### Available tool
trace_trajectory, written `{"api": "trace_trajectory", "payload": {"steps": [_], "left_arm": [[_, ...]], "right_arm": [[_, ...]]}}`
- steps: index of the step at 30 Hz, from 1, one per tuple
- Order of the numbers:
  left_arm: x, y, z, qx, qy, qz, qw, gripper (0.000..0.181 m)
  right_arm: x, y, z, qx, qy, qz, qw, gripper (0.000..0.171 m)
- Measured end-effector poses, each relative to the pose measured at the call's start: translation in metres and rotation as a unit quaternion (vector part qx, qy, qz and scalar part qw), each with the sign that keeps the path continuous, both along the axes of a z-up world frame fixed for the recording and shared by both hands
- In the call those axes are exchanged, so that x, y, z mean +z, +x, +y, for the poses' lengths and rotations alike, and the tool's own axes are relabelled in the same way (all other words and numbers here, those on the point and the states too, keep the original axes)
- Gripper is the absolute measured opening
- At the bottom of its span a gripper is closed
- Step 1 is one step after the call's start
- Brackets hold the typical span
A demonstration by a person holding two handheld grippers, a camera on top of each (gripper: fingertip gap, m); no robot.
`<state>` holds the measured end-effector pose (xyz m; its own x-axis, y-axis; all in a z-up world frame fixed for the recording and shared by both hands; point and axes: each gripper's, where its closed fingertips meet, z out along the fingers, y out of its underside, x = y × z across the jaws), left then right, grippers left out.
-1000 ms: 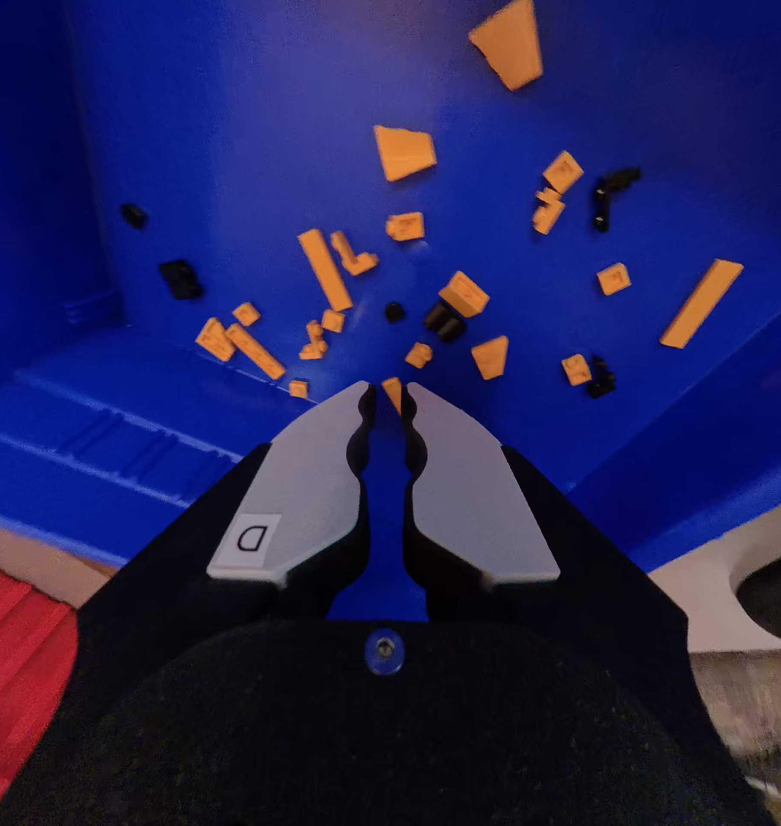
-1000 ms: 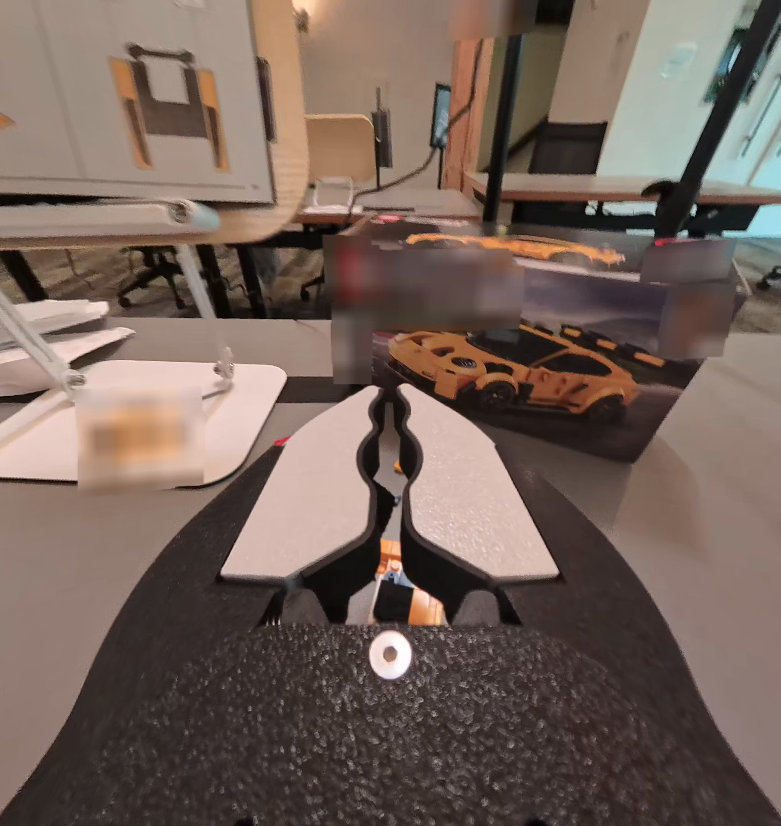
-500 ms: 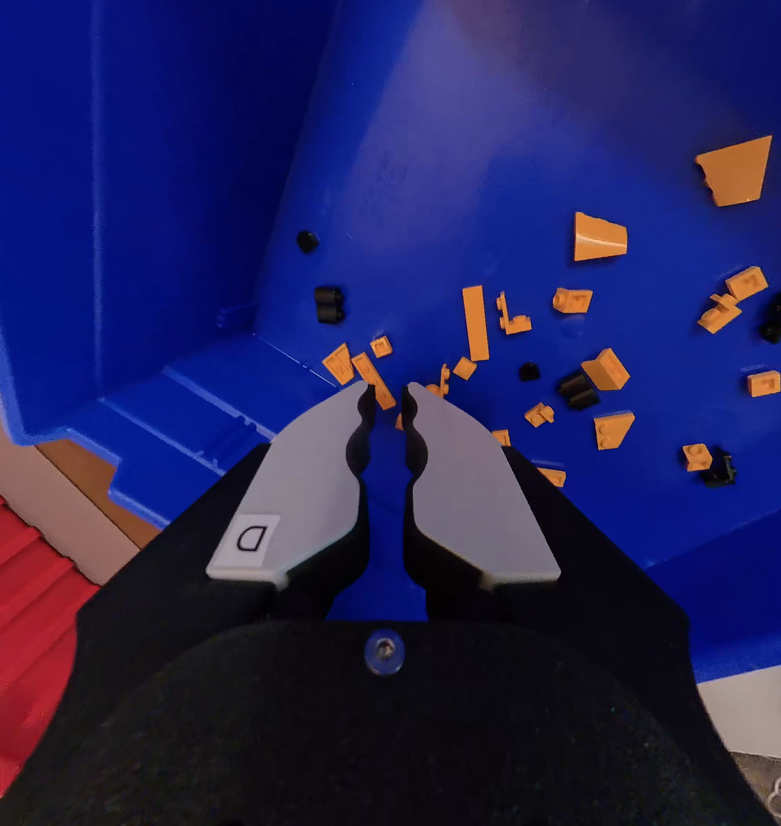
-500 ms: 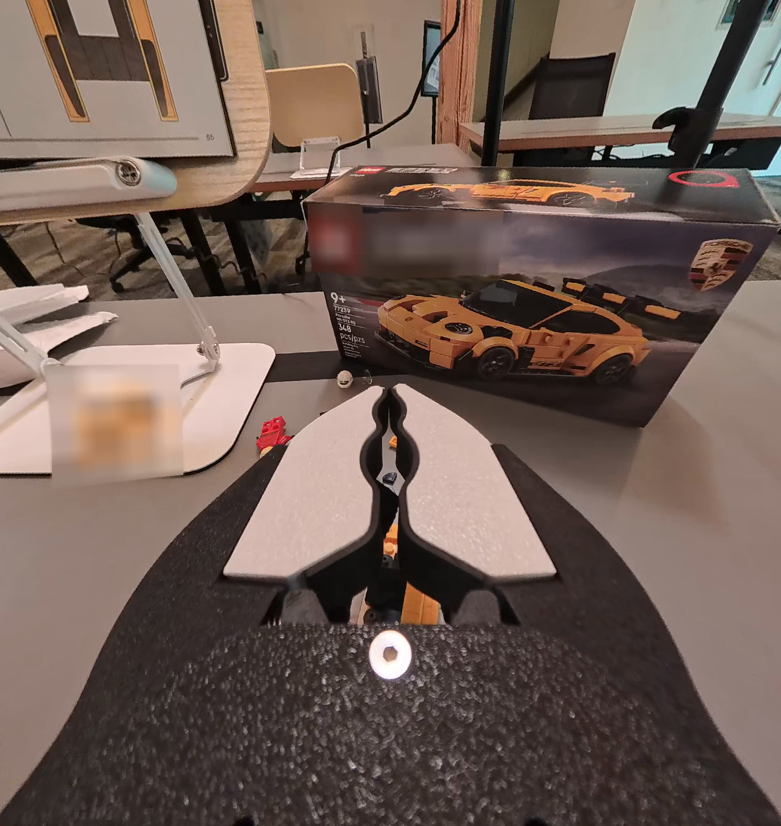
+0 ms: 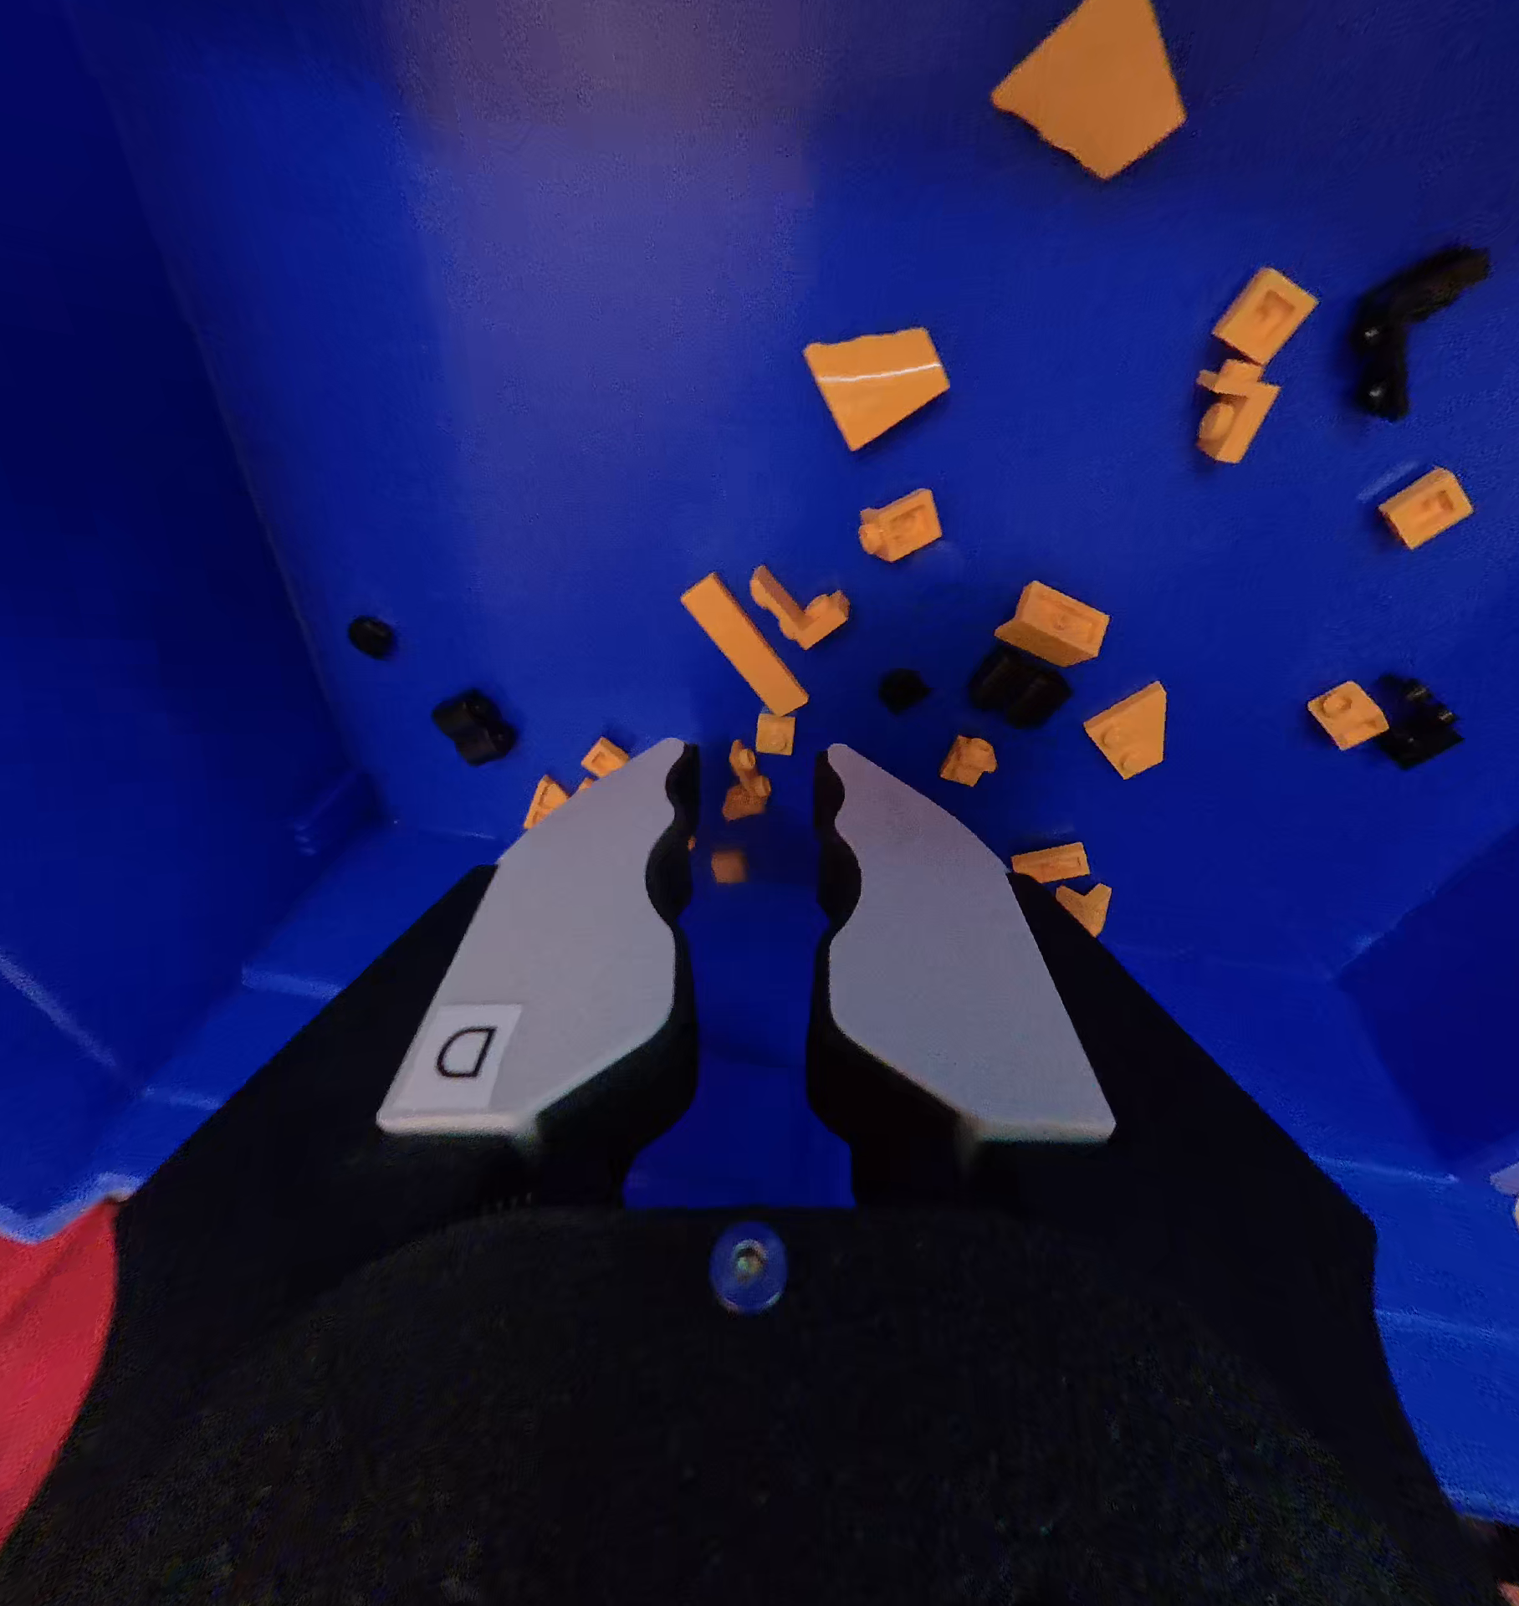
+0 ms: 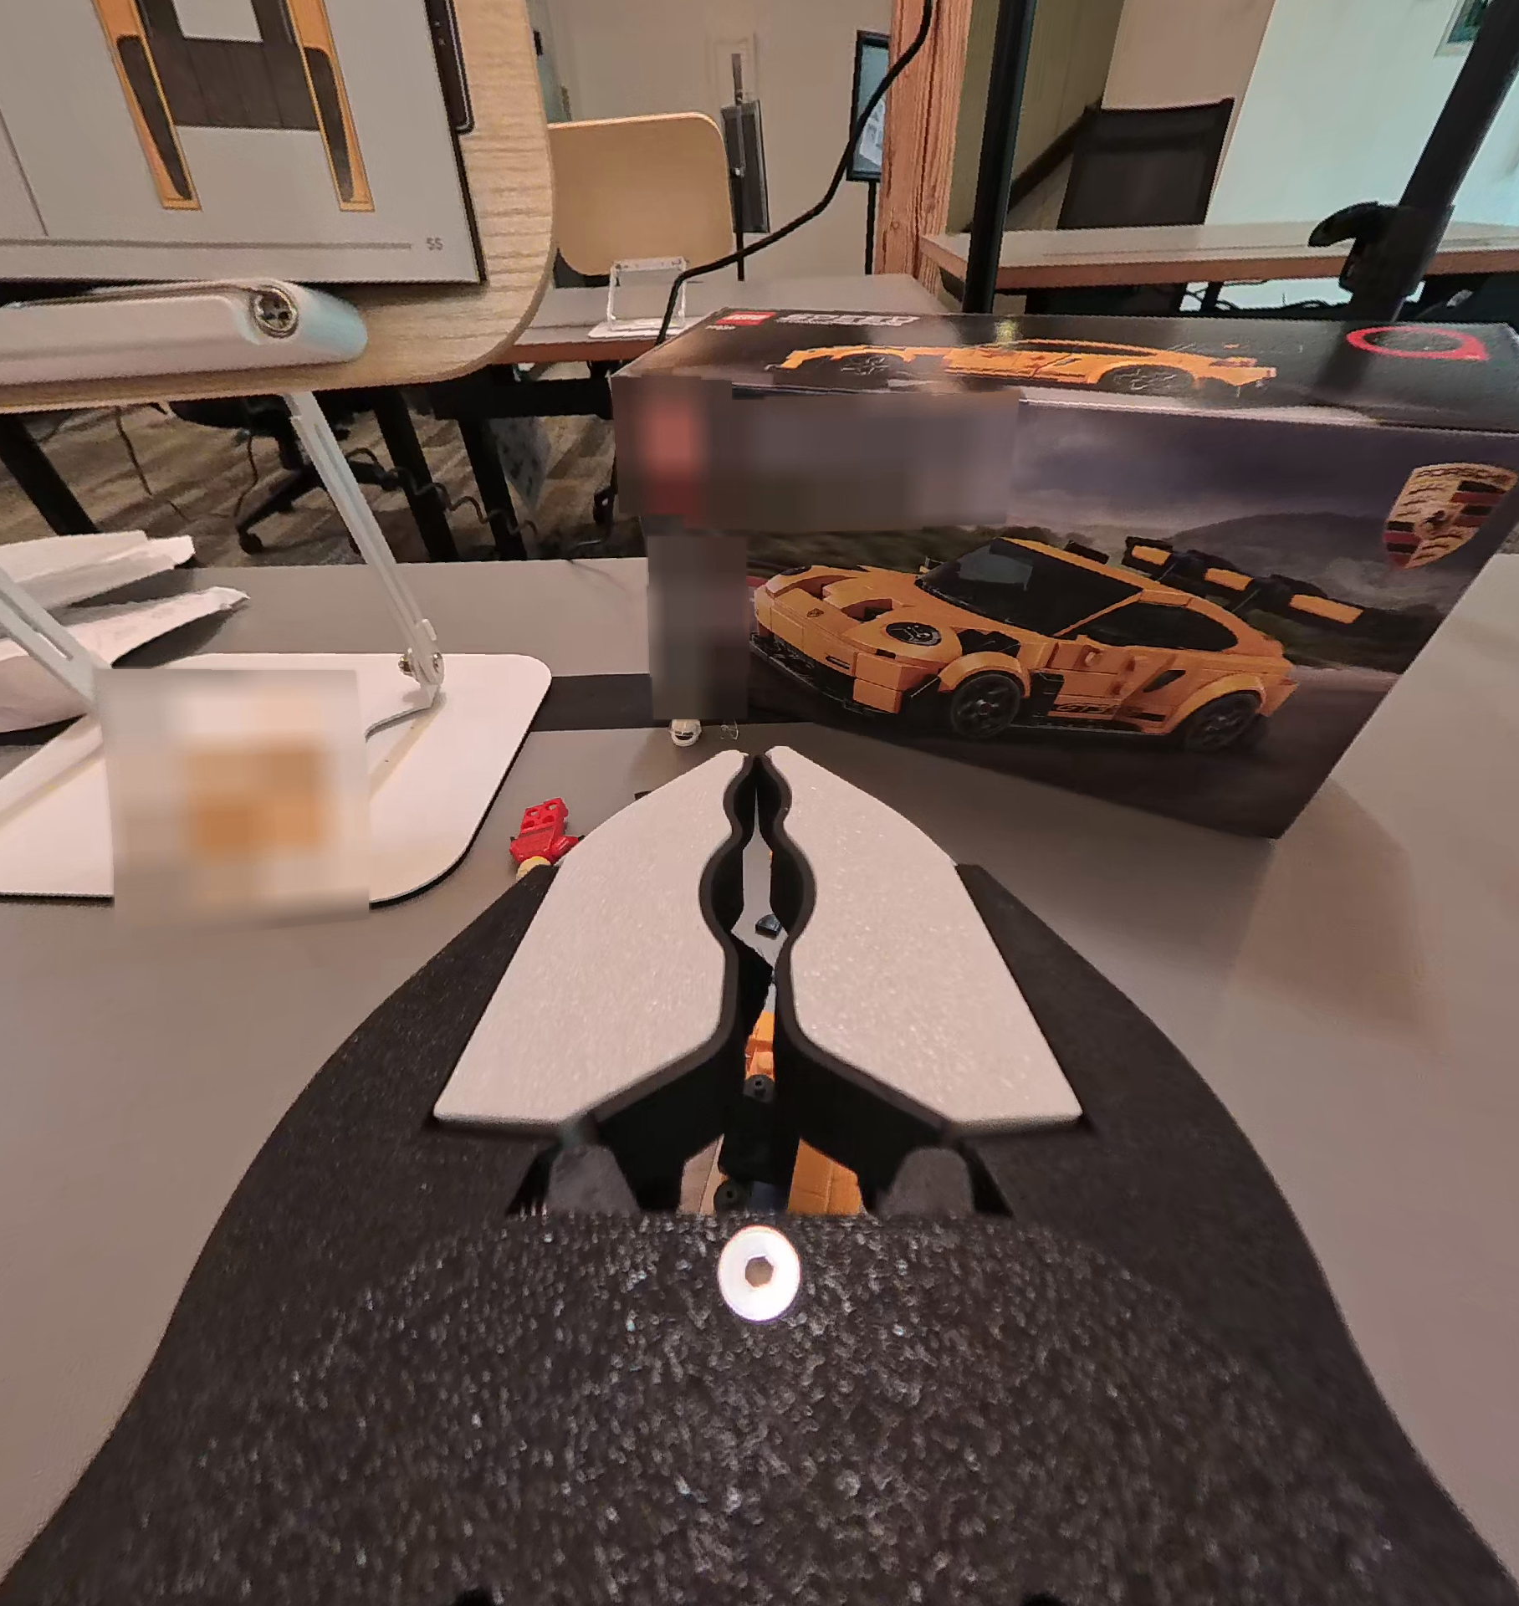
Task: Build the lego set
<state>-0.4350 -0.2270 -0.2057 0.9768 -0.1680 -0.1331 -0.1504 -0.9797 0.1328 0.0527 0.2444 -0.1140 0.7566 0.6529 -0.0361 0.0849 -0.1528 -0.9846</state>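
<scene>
Orange build (image 6: 760, 1038) sits mostly hidden between pinched right fingers (image 6: 869, 947); left fingers (image 5: 582, 921) gape over blue bin (image 5: 478, 348)

Inside the blue bin (image 5: 565, 348), the floor from 9 to 12 o'clock lies bare; orange pieces (image 5: 743, 643) and black pieces (image 5: 1018, 686) crowd 12 to 3 — the wall closes 9 o'clock. On the gray surface (image 6: 1260, 999), the box (image 6: 1173, 608) blocks 1 o'clock, the white stand (image 6: 443, 782) 10 o'clock — open at 3.

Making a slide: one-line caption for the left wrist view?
Open left gripper poised over small orange pieces scattered in a blue bin.
</scene>
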Motion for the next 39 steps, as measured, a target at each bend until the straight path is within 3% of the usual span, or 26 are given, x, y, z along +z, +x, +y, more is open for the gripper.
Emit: {"api": "trace_trajectory", "payload": {"steps": [6,9,13,16,19,23,26,31,35,39], "left_arm": [[-0.006,0.003,-0.001,-0.033,-0.032,-0.015,0.999,0.023],[-0.007,0.007,-0.002,-0.030,-0.040,-0.037,0.998,0.011],[-0.006,0.008,-0.001,-0.003,-0.034,-0.045,0.998,0.009],[0.009,0.012,0.008,0.001,0.016,-0.036,0.999,0.009],[0.048,0.030,0.030,-0.008,0.124,-0.022,0.992,0.009],[0.097,0.095,0.056,-0.054,0.254,-0.064,0.963,0.008],[0.108,0.161,0.069,-0.108,0.298,-0.099,0.943,0.008],[0.078,0.278,0.090,-0.198,0.295,-0.147,0.923,0.008],[0.045,0.357,0.121,-0.225,0.302,-0.191,0.907,0.008],[0.024,0.404,0.150,-0.247,0.294,-0.178,0.906,0.008]], "right_arm": [[-0.001,-0.001,-0.001,0.006,0.003,-0.001,1.000,0.001],[-0.001,-0.002,-0.001,0.009,0.003,0.000,1.000,0.001],[0.000,-0.002,-0.002,0.012,0.005,-0.001,1.000,0.002],[0.003,-0.001,-0.002,0.011,0.010,0.002,1.000,0.002],[0.005,0.000,-0.001,0.009,0.012,0.008,1.000,0.001],[0.012,0.002,-0.001,0.003,0.026,0.013,1.000,0.000],[0.015,0.003,-0.002,0.000,0.035,0.010,0.999,0.000],[0.018,0.002,-0.005,0.002,0.042,0.010,0.999,0.000],[0.020,0.000,-0.008,0.008,0.051,0.006,0.999,0.000],[0.021,0.000,-0.008,0.013,0.049,0.010,0.999,0.000]]}}
